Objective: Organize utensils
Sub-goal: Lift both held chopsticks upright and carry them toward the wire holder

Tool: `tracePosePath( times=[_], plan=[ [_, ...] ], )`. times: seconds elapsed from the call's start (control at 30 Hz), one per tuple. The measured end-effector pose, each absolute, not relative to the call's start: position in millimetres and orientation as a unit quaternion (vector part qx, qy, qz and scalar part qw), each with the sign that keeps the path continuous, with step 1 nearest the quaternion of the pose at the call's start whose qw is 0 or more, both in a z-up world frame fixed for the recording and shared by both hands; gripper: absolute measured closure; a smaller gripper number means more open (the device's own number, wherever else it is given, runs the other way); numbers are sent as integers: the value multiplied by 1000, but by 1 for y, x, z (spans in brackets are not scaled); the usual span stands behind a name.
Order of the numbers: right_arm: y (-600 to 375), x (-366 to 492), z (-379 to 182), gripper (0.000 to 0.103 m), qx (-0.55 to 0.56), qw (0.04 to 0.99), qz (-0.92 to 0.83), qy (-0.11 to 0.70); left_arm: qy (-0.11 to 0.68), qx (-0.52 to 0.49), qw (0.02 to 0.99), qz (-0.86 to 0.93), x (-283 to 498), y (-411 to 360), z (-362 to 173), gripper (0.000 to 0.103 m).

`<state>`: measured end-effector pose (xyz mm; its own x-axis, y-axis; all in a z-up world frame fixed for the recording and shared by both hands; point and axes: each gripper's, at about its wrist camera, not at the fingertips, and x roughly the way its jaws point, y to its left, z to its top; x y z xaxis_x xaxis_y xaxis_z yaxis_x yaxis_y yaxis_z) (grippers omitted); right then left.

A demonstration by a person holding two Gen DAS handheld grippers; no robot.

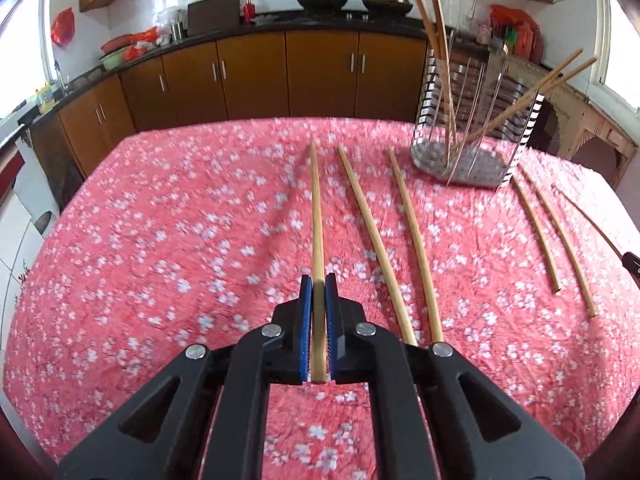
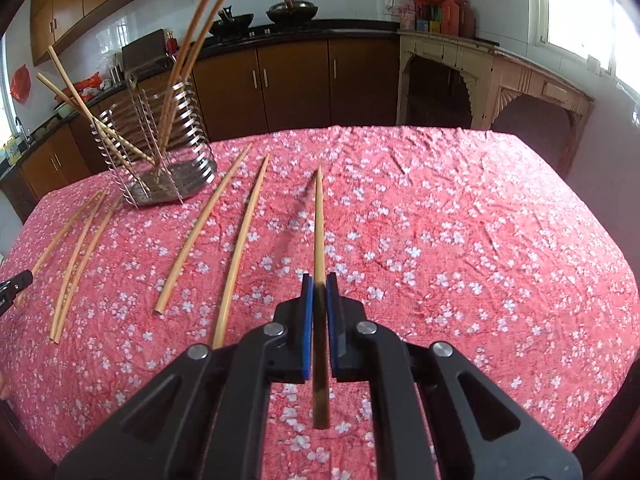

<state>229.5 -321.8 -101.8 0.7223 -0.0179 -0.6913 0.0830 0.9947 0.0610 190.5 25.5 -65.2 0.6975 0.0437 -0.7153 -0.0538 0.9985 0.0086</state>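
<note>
Through my left wrist camera, my left gripper (image 1: 319, 286) is clamped on one bamboo chopstick (image 1: 317, 216), its blue pads (image 1: 306, 312) pressing both sides near the thick end so the long shaft runs straight ahead along the fingers, tip pointing across the pink floral tablecloth (image 1: 160, 240). I hold it by the butt, I think, so the thin end can be steered down into the metal chopstick holder (image 1: 472, 120), which stands at the far right of the table. Counting in this view: one chopstick in my grip, two lying just to its right (image 1: 376, 236), three more lying further right beyond the holder (image 1: 556, 232), and four standing tilted in the holder, leaning on its slatted wall. Through my right wrist camera, my right gripper (image 2: 319, 286) is likewise closed on a single chopstick (image 2: 319, 220), gripped a little further up, so its thick end sticks out behind the pads toward me. Here the holder (image 2: 168, 152) sits at the far left with the same four leaning sticks, two loose chopsticks (image 2: 236, 236) lie between it and my grip, and three more (image 2: 76, 256) lie left of those, near the other gripper's black tip at the edge.
</note>
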Motion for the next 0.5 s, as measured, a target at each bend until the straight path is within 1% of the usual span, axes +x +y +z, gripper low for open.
tracePosePath(
  times=[0.23, 0.5],
  plan=[
    [-322, 218, -59, 95, 42, 948, -22, 316, 329, -18, 944, 24, 175, 35, -22, 97],
    [-319, 206, -27, 95, 52, 966, -9, 254, 266, -48, 963, 11, 162, 45, 14, 97]
  ],
)
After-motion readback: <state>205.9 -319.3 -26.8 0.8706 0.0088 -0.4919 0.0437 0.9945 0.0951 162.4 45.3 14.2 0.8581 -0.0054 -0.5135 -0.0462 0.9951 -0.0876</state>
